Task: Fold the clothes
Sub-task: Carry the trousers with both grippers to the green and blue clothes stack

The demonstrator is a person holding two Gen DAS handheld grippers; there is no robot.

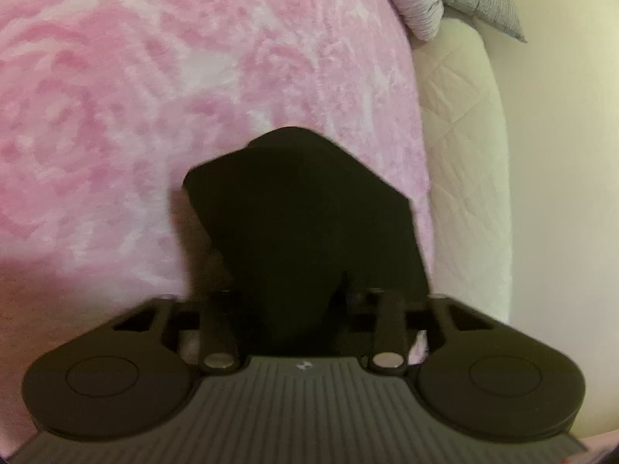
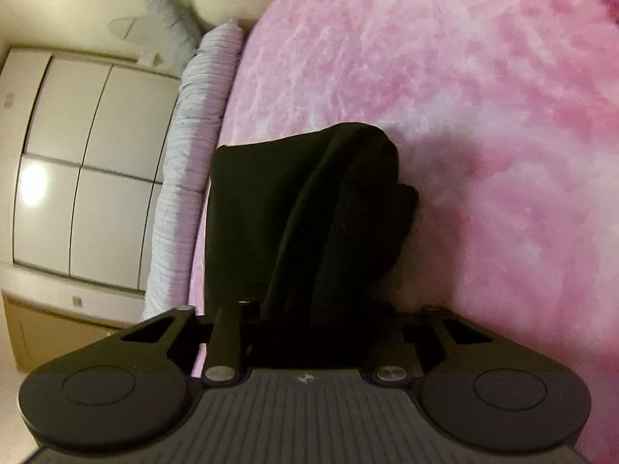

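The left gripper [image 1: 298, 301] is pinching a black garment [image 1: 305, 208] between its jaws, and the right gripper [image 2: 309, 309] is gripping the same bunched cloth [image 2: 305, 208] (fingertips buried in the folds). The garment is hanging over the pink blanket [image 1: 135, 96] near the bed's edge, beside the quilted mattress [image 1: 464, 154]

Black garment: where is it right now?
The black garment hangs centre-frame in both wrist views, bunched between each gripper's fingers over the pink blanket, near the blanket's edge by the striped pillow.
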